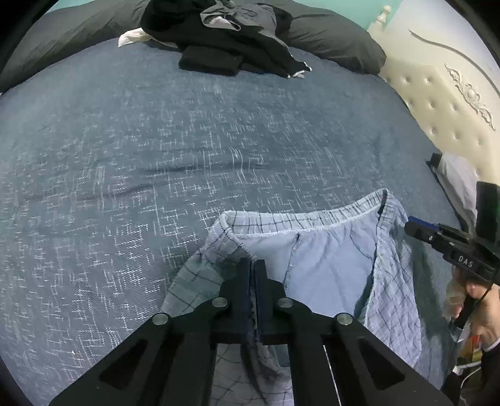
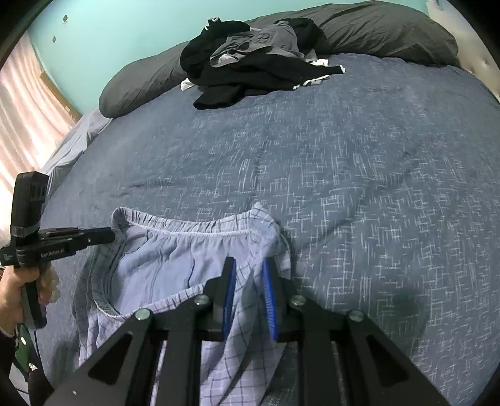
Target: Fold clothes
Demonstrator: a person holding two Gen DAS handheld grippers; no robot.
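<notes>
Checked light-blue shorts (image 1: 331,268) hang by the waistband over the blue bedspread (image 1: 156,156). My left gripper (image 1: 253,265) is clamped on 1 waistband side, my right gripper (image 2: 250,268) on the other. Dark clothes (image 2: 250,62) lie piled near the pillows (image 2: 390,28).

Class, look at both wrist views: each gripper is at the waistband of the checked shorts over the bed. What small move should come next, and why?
Probably lower both grippers together to lay the shorts flat on the blanket. The left gripper is shut on one end of the waistband, the right gripper pinches the other, and the fabric hangs bunched between them, so it needs spreading before any fold.
</notes>
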